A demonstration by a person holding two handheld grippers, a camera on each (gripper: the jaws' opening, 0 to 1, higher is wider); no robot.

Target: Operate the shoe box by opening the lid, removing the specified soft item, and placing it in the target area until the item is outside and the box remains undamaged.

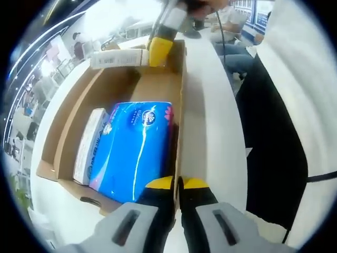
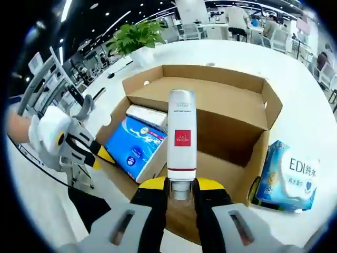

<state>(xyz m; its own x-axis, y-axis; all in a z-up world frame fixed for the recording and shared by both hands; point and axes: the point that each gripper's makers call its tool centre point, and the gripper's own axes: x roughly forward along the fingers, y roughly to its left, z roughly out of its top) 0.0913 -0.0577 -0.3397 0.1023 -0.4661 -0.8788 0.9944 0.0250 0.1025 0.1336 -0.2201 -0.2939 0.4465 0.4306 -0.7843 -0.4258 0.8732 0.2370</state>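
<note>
When viewed along the right gripper [image 2: 180,185]: closed narrowly on the cap end of a white tube [image 2: 181,132] with a red label, yellow jaw tips pressed to either side of the cap. Holds the tube straight out along the jaws, clear of all cardboard, above the open cardboard box [image 2: 231,87].

Beyond the tube, inside the box: a blue tissue pack [image 2: 134,147] lying against the left wall, with a slimmer white pack [image 2: 147,116] just beside it. Leaves the right half of the box floor bare. Flaps folded outward and up at the far side and the right side, so top fully open.

Outside the box, just beside its right wall on the white table [image 2: 226,52]: a teal pack marked EDI [image 2: 289,176]. Open tabletop beyond the far flap, up to a green plant [image 2: 137,34].

Along the left gripper [image 1: 177,183]: jaws almost together, with the top edge of the box's side wall pinched between the yellow tips. To the left of that wall, the blue pack close against it. To the right, a bare strip of table, then a person's dark clothing [image 1: 274,158] near the table edge.
</note>
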